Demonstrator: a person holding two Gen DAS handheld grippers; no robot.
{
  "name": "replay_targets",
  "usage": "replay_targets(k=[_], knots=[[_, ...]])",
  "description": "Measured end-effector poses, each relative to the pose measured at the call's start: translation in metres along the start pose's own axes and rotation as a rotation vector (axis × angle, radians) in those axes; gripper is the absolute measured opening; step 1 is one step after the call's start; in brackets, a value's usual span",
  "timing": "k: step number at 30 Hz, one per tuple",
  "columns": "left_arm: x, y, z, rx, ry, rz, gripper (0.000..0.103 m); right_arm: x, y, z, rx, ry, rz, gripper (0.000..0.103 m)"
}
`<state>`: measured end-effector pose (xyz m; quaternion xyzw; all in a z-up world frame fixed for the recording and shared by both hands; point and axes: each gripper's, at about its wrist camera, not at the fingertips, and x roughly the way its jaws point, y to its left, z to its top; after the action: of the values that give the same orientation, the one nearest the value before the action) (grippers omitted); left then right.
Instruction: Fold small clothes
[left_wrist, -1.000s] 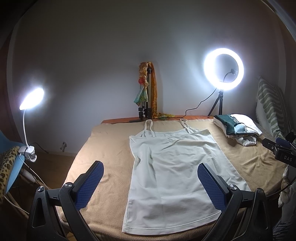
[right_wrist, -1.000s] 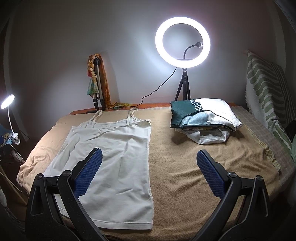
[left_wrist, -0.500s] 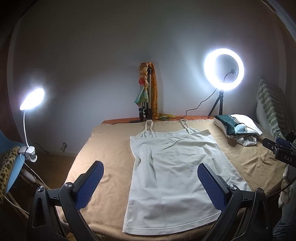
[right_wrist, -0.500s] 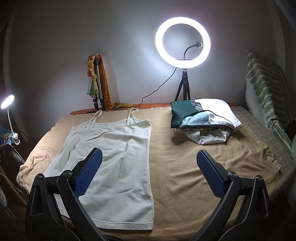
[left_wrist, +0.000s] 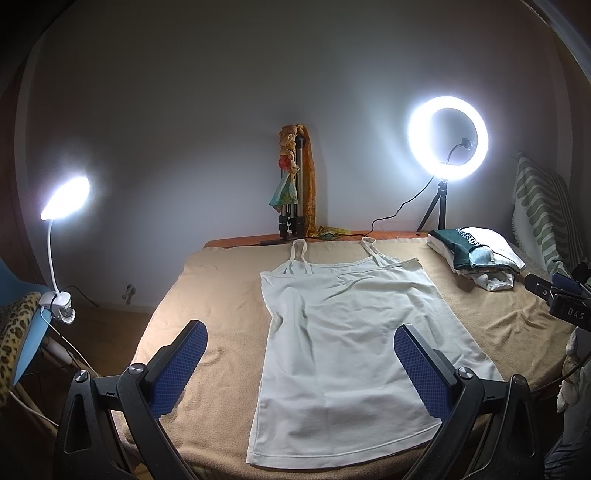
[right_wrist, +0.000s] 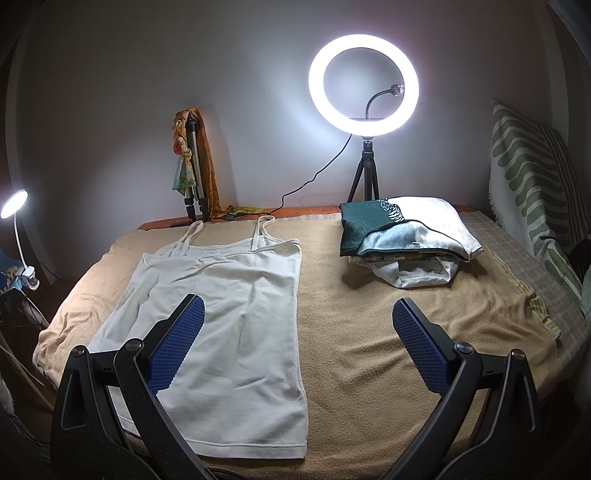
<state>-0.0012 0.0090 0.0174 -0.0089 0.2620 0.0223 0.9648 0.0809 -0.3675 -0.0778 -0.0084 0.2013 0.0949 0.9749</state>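
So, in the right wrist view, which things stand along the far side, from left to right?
Clip-on lamp → folded tripod draped with scarves → ring light → pile of folded clothes → striped cushion.

Left tool (left_wrist: 301, 356) held level, aimed forward, both black arms rising from the bottom corners of its own view. Jaws spread wide, blue textured pads (left_wrist: 179, 365) facing inward, nothing between them. Hovering, touching nothing.

Right tool (right_wrist: 297, 341) in the same pose: pointed forward, jaws parted to full width, blue pads (right_wrist: 417, 343) bare and empty. Also visible at the far right edge of the left wrist view as a dark body (left_wrist: 561, 301). No hand or sleeve visible.
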Motion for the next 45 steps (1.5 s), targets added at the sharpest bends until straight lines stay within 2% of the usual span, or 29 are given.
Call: replay_targets(k=[14, 20, 27, 31, 32, 34, 35, 38, 40, 42, 45], knots=[[0.005, 0.01, -0.006, -0.003, 0.004, 0.016, 0.102, 0.004, 0.01, 0.004, 0.011, 0.0, 0.018, 0.103], [0.007, 0.019, -0.015, -0.009, -0.002, 0.029, 0.1, 0.011, 0.024, 0.011, 0.031, 0.026, 0.059, 0.103], [0.021, 0.044, -0.035, -0.061, 0.054, -0.006, 0.081, 0.026, 0.06, 0.032, 0.006, 0.056, 0.149, 0.103], [0.037, 0.06, -0.056, -0.109, 0.133, -0.036, 0.066, 0.039, 0.085, 0.05, -0.028, 0.079, 0.214, 0.102], [0.042, 0.064, -0.063, -0.128, 0.163, -0.048, 0.064, 0.04, 0.09, 0.053, -0.04, 0.08, 0.223, 0.101], [0.05, 0.071, -0.073, -0.174, 0.225, -0.099, 0.053, 0.047, 0.105, 0.062, -0.082, 0.076, 0.236, 0.095], [0.052, 0.074, -0.078, -0.193, 0.247, -0.127, 0.053, 0.05, 0.111, 0.066, -0.097, 0.076, 0.245, 0.092], [0.057, 0.074, -0.09, -0.185, 0.272, -0.127, 0.053, 0.071, 0.131, 0.077, -0.118, 0.11, 0.292, 0.086], [0.064, 0.075, -0.099, -0.193, 0.304, -0.13, 0.052, 0.093, 0.145, 0.082, -0.116, 0.157, 0.336, 0.072], [0.072, 0.077, -0.106, -0.217, 0.345, -0.148, 0.049, 0.118, 0.16, 0.085, -0.1, 0.218, 0.377, 0.066], [0.084, 0.077, -0.116, -0.226, 0.394, -0.161, 0.045, 0.155, 0.185, 0.085, -0.086, 0.297, 0.429, 0.065]])
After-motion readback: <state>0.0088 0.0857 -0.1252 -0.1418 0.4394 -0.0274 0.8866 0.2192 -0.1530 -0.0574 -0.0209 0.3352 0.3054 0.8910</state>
